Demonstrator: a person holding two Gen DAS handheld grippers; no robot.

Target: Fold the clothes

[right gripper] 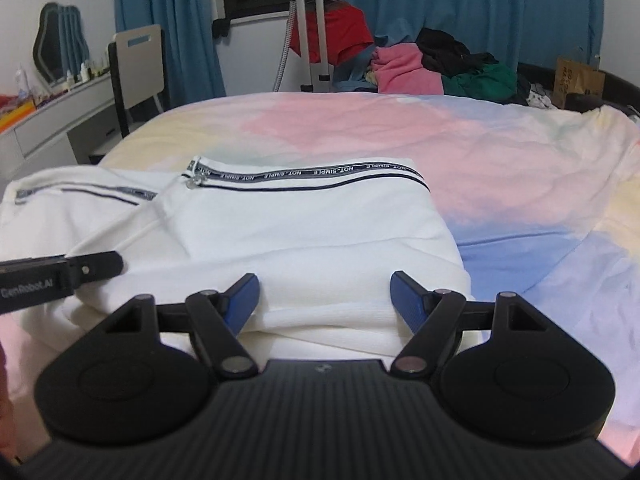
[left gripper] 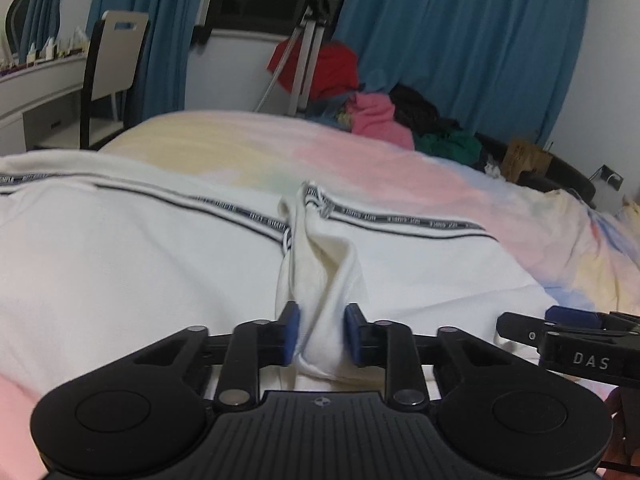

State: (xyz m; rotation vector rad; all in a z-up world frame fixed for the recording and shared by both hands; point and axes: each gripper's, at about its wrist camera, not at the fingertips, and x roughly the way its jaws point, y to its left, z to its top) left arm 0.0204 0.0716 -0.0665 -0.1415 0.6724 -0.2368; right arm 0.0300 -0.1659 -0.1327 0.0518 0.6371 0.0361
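A white garment (left gripper: pixel 140 248) with a black lettered trim band (left gripper: pixel 248 216) lies spread on the bed. My left gripper (left gripper: pixel 321 334) has its jaws partly closed around a bunched ridge of the white cloth (left gripper: pixel 324 280). In the right wrist view the same garment (right gripper: pixel 304 224) shows folded, trim band (right gripper: pixel 308 172) along its far edge. My right gripper (right gripper: pixel 324 300) is open, its blue pads (right gripper: pixel 404 300) astride the garment's thick near edge. Each gripper shows at the edge of the other's view.
The bed carries a pastel pink, yellow and blue cover (right gripper: pixel 500 168). A pile of red, pink, black and green clothes (right gripper: pixel 420 64) lies at its far side beside a tripod (right gripper: pixel 312 32). A chair (right gripper: pixel 136 72) and white desk (right gripper: pixel 52 128) stand at left. Blue curtains hang behind.
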